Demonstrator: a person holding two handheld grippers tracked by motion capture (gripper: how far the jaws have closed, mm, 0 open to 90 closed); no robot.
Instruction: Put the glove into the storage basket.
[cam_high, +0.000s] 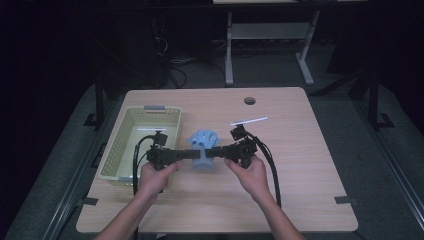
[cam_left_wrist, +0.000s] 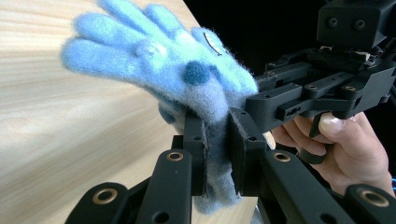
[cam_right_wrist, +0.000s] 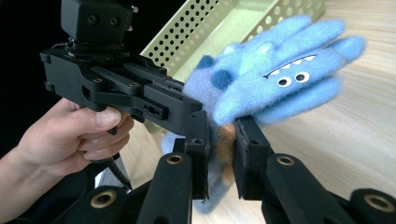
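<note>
- Glove (cam_high: 202, 145) sits mid-frame in high view, just right of basket (cam_high: 116, 150), pinched from both sides.
- L gripper (cam_left_wrist: 217, 154): jaws narrow, clamped on glove cuff; fingers of glove fan to upper left in left gripper view.
- R gripper (cam_right_wrist: 219, 158): jaws narrow too, gripping same cuff end; glove's eyes and teeth face cam, upper right in right gripper view.
- Both hold it near the cuff, so fingers flop free. Judgement: keep both grips firm and move the 2 grippers together, else fuzzy knit may slip or stretch.
- If it's headed for basket, lift enough for the drooping cuff to clear the rim, carry toward left of high view, then open one side before the other so it drops flat.
- Watch the cables near the basket's right wall; could snag.
- Basket: pale green, perforated, left-centre in high view. Looks empty bar a bright streak on floor; can't tell if that's glare or an item.
</note>
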